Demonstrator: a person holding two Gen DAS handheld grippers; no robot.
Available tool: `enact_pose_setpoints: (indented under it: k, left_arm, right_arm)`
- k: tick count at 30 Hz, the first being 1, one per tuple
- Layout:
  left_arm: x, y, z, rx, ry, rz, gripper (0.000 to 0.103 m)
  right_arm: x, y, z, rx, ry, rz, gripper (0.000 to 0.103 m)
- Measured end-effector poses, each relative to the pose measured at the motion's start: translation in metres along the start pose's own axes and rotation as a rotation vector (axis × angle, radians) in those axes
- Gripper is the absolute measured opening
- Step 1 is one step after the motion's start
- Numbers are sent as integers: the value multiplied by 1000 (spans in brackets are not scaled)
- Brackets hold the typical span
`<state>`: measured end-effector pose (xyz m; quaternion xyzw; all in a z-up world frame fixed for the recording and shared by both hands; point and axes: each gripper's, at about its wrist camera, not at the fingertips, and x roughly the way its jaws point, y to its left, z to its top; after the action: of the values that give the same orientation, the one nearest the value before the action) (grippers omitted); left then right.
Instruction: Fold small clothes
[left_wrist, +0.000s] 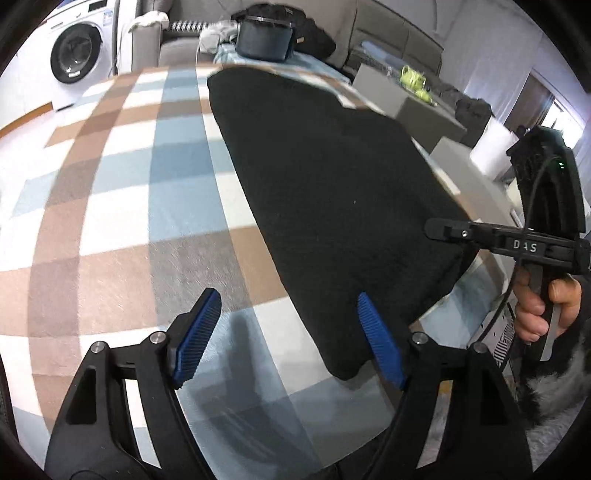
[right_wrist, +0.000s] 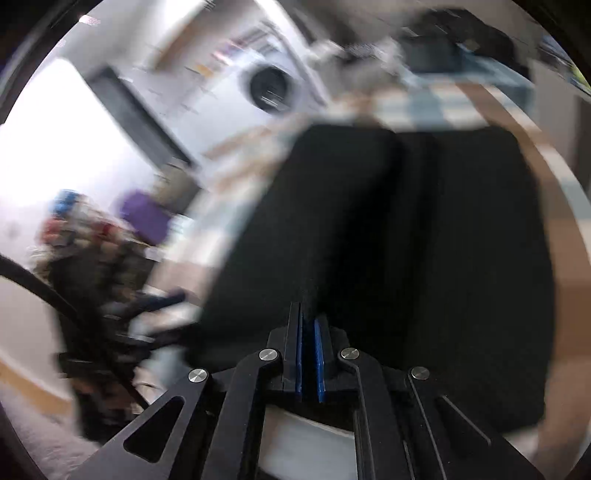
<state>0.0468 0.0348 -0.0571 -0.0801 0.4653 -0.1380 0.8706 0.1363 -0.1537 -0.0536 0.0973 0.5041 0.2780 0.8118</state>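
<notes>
Left gripper (left_wrist: 288, 336): fingers wide apart with blue ribbed pads (left_wrist: 195, 338), nothing between them; its right pad overlaps the near edge of the black cloth (left_wrist: 325, 206). Whether pad and cloth touch cannot be told.

Black cloth: lies flat on a checked cover (left_wrist: 122, 192) of white, brown and blue squares, running from 5 o'clock up to 12 o'clock in the left wrist view. Its right edge hangs over the cover's side.

Right gripper (left_wrist: 436, 229): enters at 3 o'clock in the left wrist view, held by a hand (left_wrist: 543, 310) partly cut off by the frame edge. In its own view the right gripper (right_wrist: 308, 332) has fingers together, a fold of the black cloth (right_wrist: 406, 240) pinched between them; that view is heavily blurred.

Background, left wrist view: washing machine (left_wrist: 75, 50) at 10 o'clock; dark tub (left_wrist: 264, 37) at 12 o'clock, its base hidden; grey sofa (left_wrist: 391, 40) behind. Blurred clutter at 9 o'clock in the right wrist view cannot be made out.
</notes>
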Motion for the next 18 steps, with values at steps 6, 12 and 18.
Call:
enact_pose_setpoints:
  k: [6, 12, 18]
  left_arm:
    - [5, -1, -7, 38, 34, 39, 74]
    - [5, 10, -7, 24, 38, 49, 75]
    - [4, 9, -9, 32, 37, 58, 76]
  right_arm:
    - [0, -6, -7, 20, 18, 115, 18]
    - [5, 17, -28, -127, 74, 201, 43]
    - [-20, 10, -45, -131, 47, 192, 43]
